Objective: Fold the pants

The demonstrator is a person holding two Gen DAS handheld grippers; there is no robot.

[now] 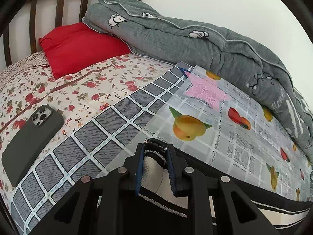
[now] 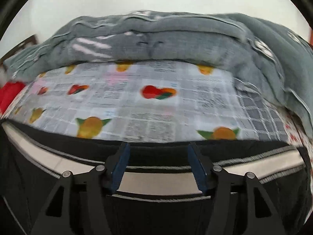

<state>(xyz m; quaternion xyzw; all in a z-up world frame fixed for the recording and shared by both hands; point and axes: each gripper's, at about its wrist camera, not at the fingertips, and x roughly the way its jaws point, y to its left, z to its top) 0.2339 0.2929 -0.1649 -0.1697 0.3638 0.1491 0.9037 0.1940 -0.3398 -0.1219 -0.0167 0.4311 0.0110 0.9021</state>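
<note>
The pants (image 1: 197, 161) are black with a broad cream stripe edged in white stitching. They lie along the near edge of a fruit-print plastic sheet (image 1: 225, 121) on the bed. My left gripper (image 1: 155, 146) is shut on a bunched end of the pants, with cream and black cloth and a small metal piece pinched between its blue pads. In the right wrist view, which is blurred, the pants (image 2: 156, 184) run across the bottom. My right gripper (image 2: 158, 146) is open above them, its fingers wide apart on either side of the cream stripe, with no cloth pinched.
A dark phone (image 1: 31, 143) lies on the floral bedsheet (image 1: 68, 90) at left, beside a grey checked sheet (image 1: 109, 129). A red pillow (image 1: 78, 47) rests against the wooden headboard (image 1: 58, 2). A rolled grey quilt (image 1: 176, 35) (image 2: 156, 43) lines the far side.
</note>
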